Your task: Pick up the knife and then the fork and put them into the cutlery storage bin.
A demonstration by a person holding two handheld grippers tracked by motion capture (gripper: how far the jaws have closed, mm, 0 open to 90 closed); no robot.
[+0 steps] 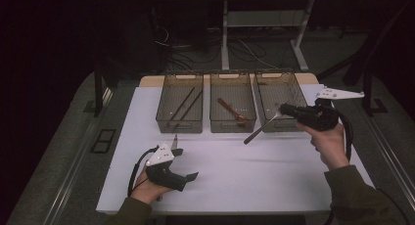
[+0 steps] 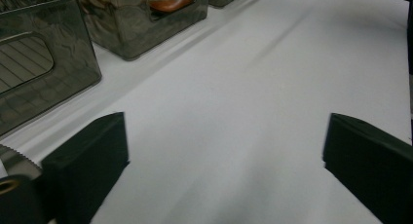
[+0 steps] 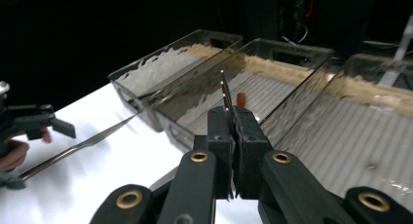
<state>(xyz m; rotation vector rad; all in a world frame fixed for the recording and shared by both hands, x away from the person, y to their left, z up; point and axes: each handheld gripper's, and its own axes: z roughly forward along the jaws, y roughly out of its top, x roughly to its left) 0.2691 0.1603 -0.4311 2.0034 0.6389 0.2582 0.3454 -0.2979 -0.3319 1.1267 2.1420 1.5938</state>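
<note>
On the white worktop (image 1: 235, 171) we see three smoky, see-through bins standing side by side along the far edge. We find two thin dark sticks lying in the left bin (image 1: 179, 103), and a reddish-brown utensil (image 1: 231, 110) lying slantwise in the middle bin (image 1: 233, 102). Over the right bin (image 1: 277, 101) our right hand (image 1: 331, 146) holds the right hand-held gripper (image 1: 283, 108), lifted off the worktop. Its jaws are pressed together on the head end of a metal fork (image 1: 264, 125), and the fork's handle slopes down and toward us, ending in front of the gap between the middle and right bins. From the high view we cannot tell whether the handle's tip touches the worktop. In the right gripper view we see the same two black jaws clamped on a thin metal edge (image 3: 226, 98) that rises between them, with the three bins beyond.

Near the front left of the worktop our left hand (image 1: 147, 188) holds the left hand-held gripper (image 1: 185, 164) low, close to the surface. Its jaws are spread wide with nothing between them; in the left gripper view we see bare white worktop across the gap, with the bins off to the upper left. A small slim metal object (image 1: 174, 141) lies on the worktop just beyond this hand-held gripper, in front of the left bin; we cannot make out what it is.
</note>
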